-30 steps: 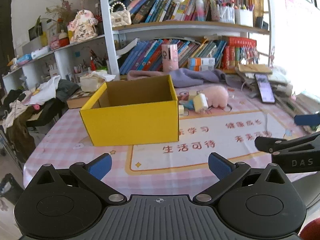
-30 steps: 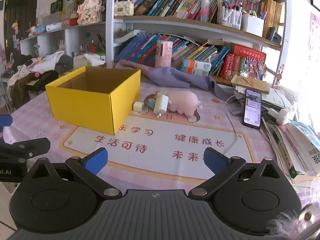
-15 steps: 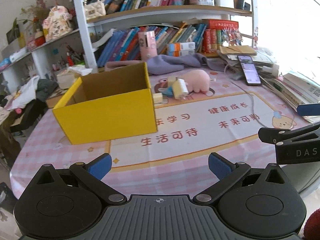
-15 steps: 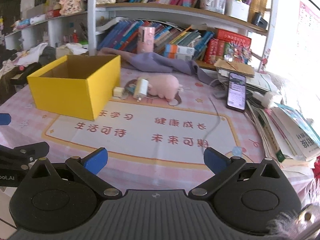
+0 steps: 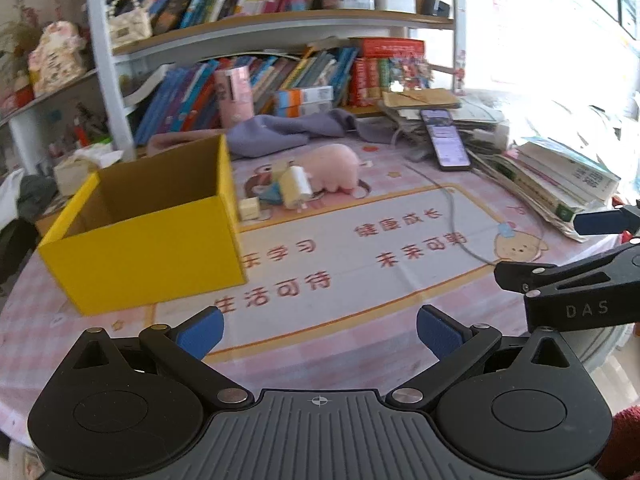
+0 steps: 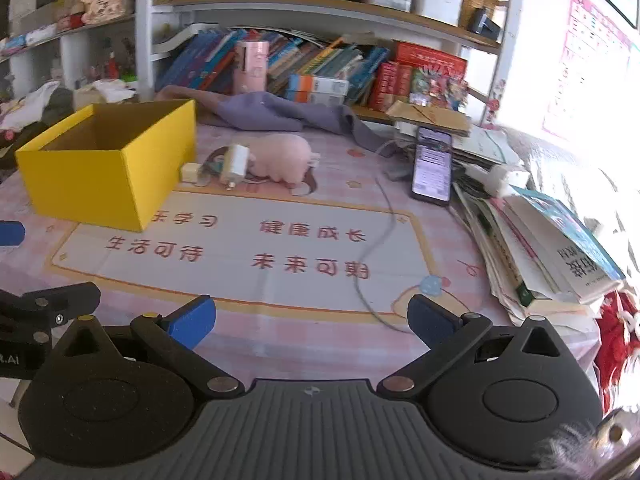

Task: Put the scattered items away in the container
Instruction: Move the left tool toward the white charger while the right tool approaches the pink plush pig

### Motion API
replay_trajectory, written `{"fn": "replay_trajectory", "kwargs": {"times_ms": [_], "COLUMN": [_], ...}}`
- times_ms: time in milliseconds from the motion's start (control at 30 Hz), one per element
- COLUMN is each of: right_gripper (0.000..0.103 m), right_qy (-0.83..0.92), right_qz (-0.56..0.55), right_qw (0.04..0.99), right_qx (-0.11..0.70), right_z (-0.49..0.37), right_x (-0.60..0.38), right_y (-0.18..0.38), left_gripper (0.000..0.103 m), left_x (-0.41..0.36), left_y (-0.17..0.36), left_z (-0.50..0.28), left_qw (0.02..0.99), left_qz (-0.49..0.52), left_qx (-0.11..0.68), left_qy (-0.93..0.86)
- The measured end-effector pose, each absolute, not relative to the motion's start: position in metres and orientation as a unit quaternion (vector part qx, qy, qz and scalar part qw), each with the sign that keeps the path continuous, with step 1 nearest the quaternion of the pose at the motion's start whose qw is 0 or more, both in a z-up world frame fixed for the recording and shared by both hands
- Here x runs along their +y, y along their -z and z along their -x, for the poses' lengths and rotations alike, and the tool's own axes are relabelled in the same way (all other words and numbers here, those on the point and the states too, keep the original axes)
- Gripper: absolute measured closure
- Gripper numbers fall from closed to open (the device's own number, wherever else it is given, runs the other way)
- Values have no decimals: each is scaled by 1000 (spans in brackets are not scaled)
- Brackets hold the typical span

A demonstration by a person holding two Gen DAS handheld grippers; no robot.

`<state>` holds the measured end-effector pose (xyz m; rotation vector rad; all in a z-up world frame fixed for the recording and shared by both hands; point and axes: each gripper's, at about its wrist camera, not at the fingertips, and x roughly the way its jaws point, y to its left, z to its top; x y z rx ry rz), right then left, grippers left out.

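Note:
An open yellow cardboard box (image 5: 152,236) (image 6: 108,168) stands on the left of the table and looks empty. Right of it lie a pink plush pig (image 5: 332,166) (image 6: 280,156), a white charger plug (image 5: 296,188) (image 6: 236,162) and a small cream cube (image 5: 250,208) (image 6: 191,170). My left gripper (image 5: 318,326) is open and empty at the table's near edge. My right gripper (image 6: 310,316) is open and empty, also at the near edge, well short of the items. The right gripper shows at the right edge of the left wrist view (image 5: 576,276).
A phone (image 6: 432,164) with a grey cable (image 6: 380,240) lies at the right. A stack of books (image 6: 552,248) lines the right edge. A grey-purple cloth (image 6: 280,114) lies behind the pig. Bookshelves (image 5: 280,28) stand at the back.
Both views have swung to the right and tilted down a little. The box has shifted left in both views. Both grippers stay open and empty.

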<state>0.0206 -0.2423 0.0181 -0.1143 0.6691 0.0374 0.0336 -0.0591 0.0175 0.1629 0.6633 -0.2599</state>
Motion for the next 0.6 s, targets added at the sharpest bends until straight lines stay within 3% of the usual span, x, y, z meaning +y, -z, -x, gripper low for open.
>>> {"fn": "replay_trajectory", "kwargs": {"times_ms": [600], "right_gripper": [0], "right_qy": [-19], "right_qz": [50], "right_qw": [938], "right_qx": [342], "right_z": [-70], "right_x": [-262], "right_y": [-11], "left_gripper": [0], "left_x": [-91], "left_y": [-7], "left_z": [-82], "left_qw": [926], "left_qz": [-97], "left_qx": [327], "left_qy": [161]}}
